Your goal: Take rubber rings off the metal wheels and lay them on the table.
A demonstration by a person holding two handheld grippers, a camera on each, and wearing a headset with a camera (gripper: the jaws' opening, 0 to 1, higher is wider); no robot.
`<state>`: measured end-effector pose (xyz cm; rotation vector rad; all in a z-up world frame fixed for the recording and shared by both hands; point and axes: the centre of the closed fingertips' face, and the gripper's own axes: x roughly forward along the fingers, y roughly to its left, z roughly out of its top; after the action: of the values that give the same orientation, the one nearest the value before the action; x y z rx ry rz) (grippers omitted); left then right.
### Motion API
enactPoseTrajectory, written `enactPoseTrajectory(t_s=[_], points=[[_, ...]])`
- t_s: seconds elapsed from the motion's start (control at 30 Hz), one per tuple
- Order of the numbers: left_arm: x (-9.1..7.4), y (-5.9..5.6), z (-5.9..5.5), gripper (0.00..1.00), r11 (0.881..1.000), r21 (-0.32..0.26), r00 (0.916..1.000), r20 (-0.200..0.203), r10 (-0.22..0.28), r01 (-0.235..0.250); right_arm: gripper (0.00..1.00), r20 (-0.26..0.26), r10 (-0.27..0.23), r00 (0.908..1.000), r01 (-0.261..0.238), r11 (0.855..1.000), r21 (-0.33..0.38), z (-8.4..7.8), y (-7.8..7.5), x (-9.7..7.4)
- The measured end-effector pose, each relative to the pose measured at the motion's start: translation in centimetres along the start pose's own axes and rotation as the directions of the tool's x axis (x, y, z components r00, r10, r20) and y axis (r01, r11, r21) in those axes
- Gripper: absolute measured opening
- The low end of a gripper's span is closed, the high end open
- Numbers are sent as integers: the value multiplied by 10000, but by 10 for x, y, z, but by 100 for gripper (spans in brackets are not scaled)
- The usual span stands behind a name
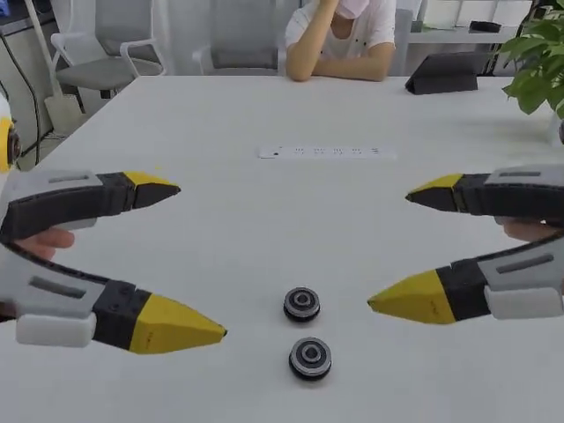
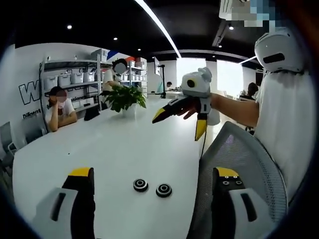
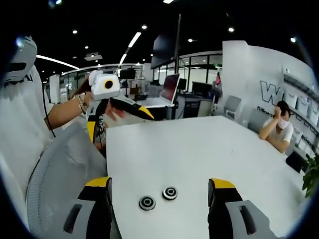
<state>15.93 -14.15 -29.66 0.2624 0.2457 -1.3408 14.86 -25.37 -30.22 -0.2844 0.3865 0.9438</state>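
Two metal wheels (image 1: 301,304) sit on the white table (image 1: 264,115) between the gaping left gripper (image 1: 202,260) and the equally gaping right gripper (image 1: 388,249); the left gripper view adds shelves (image 2: 75,79), the head view a power strip (image 1: 326,152).

White table (image 1: 264,115), grey chairs (image 1: 242,35) behind, storage shelves (image 2: 75,79) (white bins), dark ceiling (image 2: 189,25) with strip lights (image 2: 157,27)

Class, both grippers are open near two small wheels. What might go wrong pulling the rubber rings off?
The near wheel and far wheel lie close together, so a broad jaw may knock the neighbour. Both sit loose on the table; one may just slide when pulled.
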Motion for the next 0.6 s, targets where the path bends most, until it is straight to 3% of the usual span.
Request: enactPoseTrajectory(t_s=[0.17,0.33,0.43,0.6], points=[[14,10,18,95,9987,512,9993,365,-50,31,72,473,208,9987,-192,9992,-351,25,-4,12],[27,17,33,90,9961,887,9958,915,-56,-25,66,845,587,9947,-559,9978,-359,30,-5,28],[37,20,32,87,9942,1078,9946,1035,-82,-30,60,1207,834,9892,-838,9965,-22,27,-7,37],[62,23,17,82,9835,1799,9961,884,19,-179,54,1336,1192,9838,-1251,9915,366,5,-6,51]])
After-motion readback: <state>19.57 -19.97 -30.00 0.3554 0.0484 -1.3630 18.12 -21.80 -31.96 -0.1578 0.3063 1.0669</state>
